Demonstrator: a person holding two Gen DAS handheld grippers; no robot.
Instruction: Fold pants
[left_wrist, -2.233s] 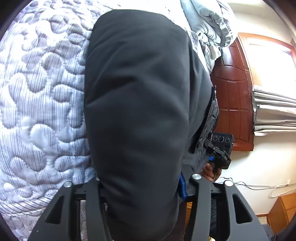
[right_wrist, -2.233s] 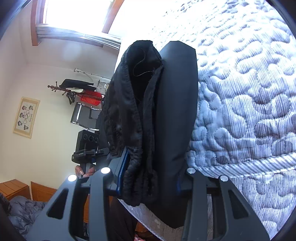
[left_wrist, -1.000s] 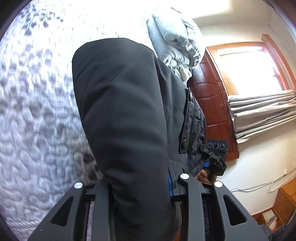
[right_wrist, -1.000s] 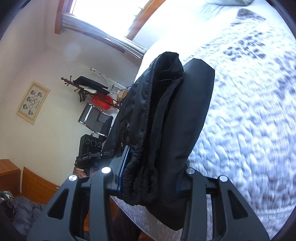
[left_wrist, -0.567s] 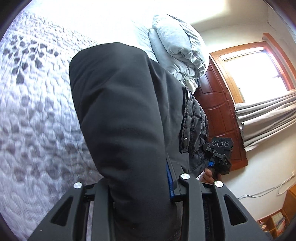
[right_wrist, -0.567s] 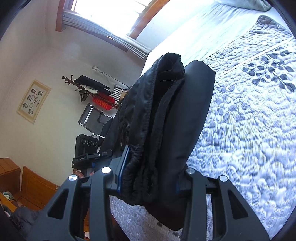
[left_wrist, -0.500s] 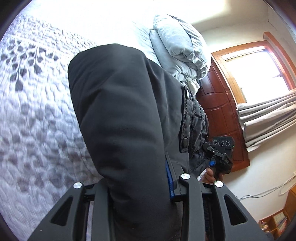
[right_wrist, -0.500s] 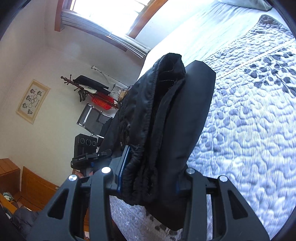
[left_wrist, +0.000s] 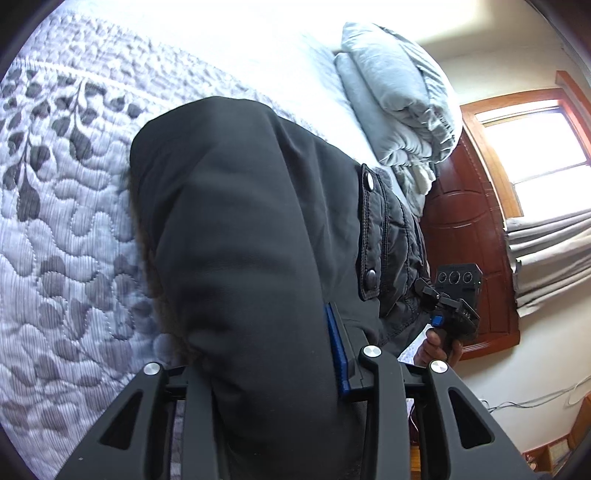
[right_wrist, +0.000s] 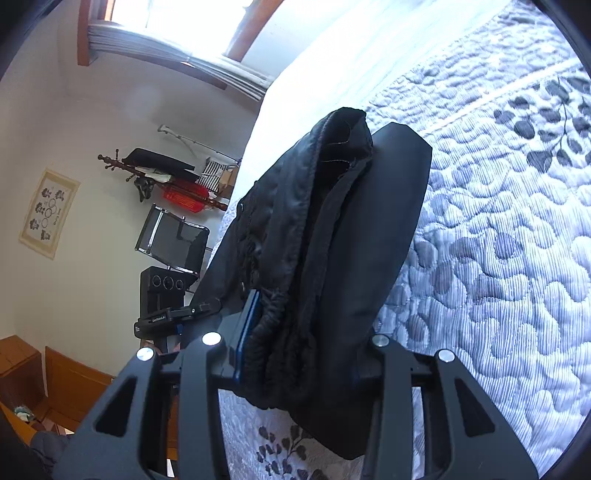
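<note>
The black pants (left_wrist: 236, 236) fill the left wrist view, held up above the quilted bed (left_wrist: 55, 192). My left gripper (left_wrist: 258, 373) is shut on a smooth fold of them. In the right wrist view my right gripper (right_wrist: 299, 347) is shut on the gathered waistband end of the pants (right_wrist: 332, 236), also lifted over the bed (right_wrist: 498, 258). Each gripper shows in the other's view: the right one (left_wrist: 454, 299) past the pants, the left one (right_wrist: 166, 295) at the left. The fingertips are hidden in cloth.
A folded grey duvet (left_wrist: 399, 103) lies at the head of the bed. A dark wooden door (left_wrist: 469, 236) and a curtained window (left_wrist: 535, 147) are behind. A coat rack (right_wrist: 162, 177), a folding chair (right_wrist: 170, 240) and wooden furniture (right_wrist: 37, 380) stand beside the bed.
Both grippers have carried the pants further over the bed, away from its near edge, towards the leaf-patterned part of the quilt. The grip on the cloth has not changed.
</note>
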